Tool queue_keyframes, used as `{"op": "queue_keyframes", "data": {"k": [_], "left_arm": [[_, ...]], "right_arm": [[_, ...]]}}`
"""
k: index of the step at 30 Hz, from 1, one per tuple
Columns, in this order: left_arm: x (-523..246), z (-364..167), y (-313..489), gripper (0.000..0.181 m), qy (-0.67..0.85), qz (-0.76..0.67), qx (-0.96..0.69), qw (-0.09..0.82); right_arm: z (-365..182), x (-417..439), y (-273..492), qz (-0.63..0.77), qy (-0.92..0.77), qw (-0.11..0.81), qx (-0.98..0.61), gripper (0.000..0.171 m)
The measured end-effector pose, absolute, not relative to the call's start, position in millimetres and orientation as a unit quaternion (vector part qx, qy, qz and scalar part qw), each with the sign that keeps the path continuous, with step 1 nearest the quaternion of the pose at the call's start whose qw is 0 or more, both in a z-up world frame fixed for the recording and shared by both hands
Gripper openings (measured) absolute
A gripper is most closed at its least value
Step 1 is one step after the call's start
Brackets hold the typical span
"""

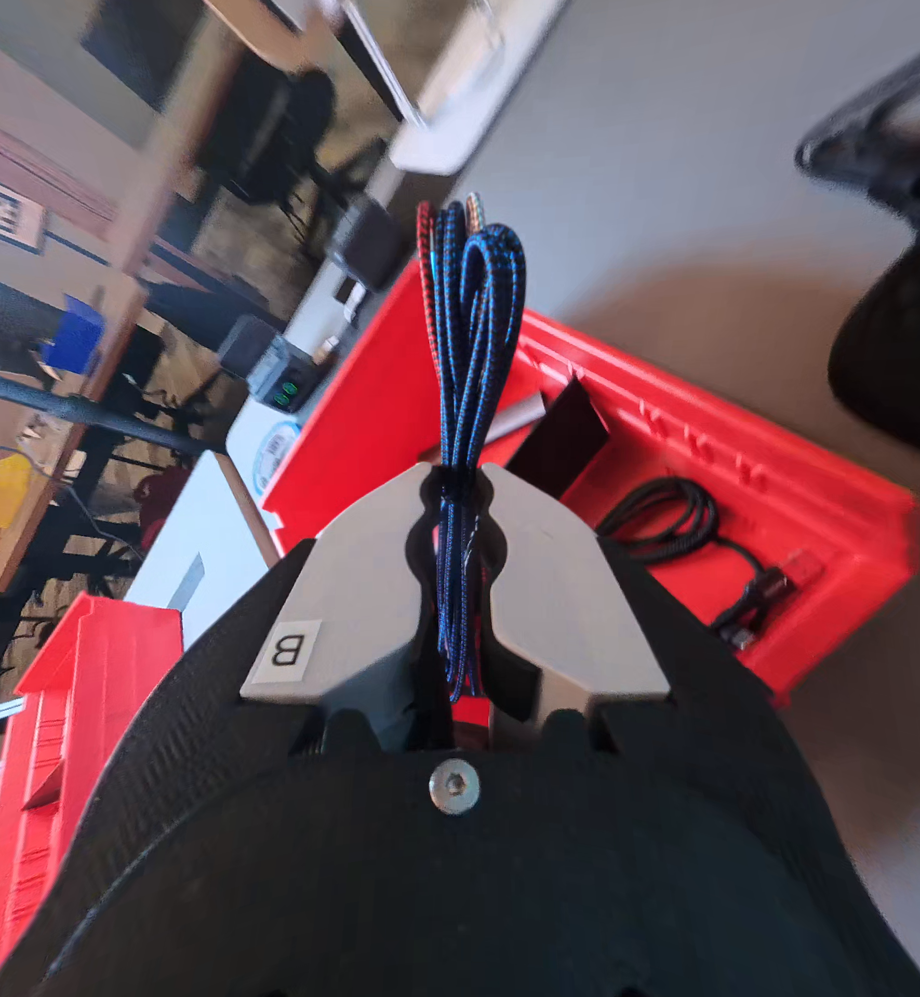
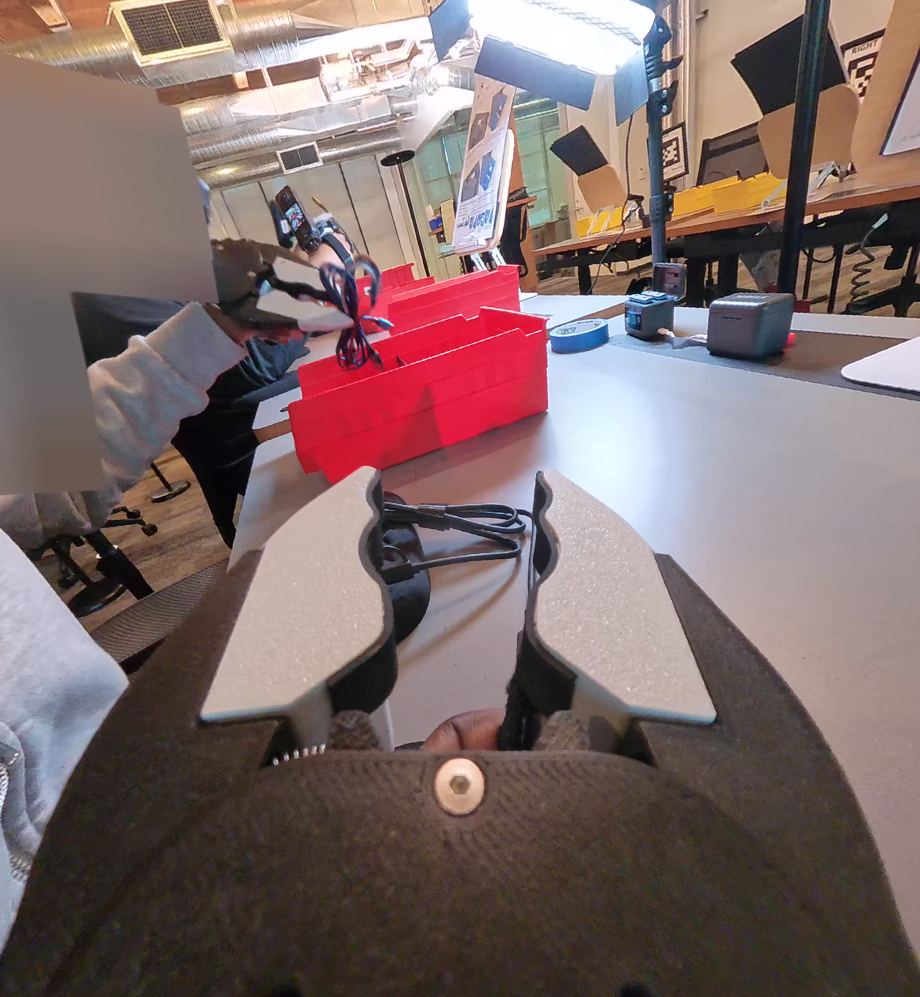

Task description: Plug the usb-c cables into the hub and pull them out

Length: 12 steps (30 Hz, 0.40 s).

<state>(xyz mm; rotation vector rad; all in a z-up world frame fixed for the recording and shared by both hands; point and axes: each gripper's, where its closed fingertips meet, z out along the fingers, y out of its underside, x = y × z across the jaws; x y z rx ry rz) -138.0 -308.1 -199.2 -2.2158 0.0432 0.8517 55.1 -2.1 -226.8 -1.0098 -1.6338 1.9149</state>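
Cables (image 1: 468, 345), a blue-and-red bundle pinched in the left gripper's (image 1: 455, 475) nearly closed jaws above the red bin (image 1: 770, 485), could slip or snag its rim, while the right gripper (image 2: 455, 485) waits empty, jaws wide open, over the table (image 2: 716, 512).

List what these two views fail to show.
- Right wrist view: hub body mostly hidden behind the right tool.
- Left wrist view: bundled cables hide their plug ends inside the left tool.
- Left wrist view: red bin floor partly covered by that tool.
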Motion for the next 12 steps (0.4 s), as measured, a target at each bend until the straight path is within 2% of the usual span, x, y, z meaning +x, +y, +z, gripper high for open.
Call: {"op": "queue_keyframes", "data": {"k": [1, 7, 12], "left_arm": [[-137, -187, -307, 0.012, 0.004, 0.340, -0.847, 0.408], [-107, -98, -304, 0.012, -0.080, 0.337, -0.641, 0.685], [-46, -51, -293, 0.012, -0.093, 0.192, -0.431, 0.877]], "right_arm": [[-227, 55, -3, 0.688, -0.590, 0.215, -0.362, 0.053], [-229, 57, -6, 0.679, -0.601, 0.228, -0.354, 0.052], [-232, 60, -13, 0.669, -0.620, 0.238, -0.334, 0.052]]}}
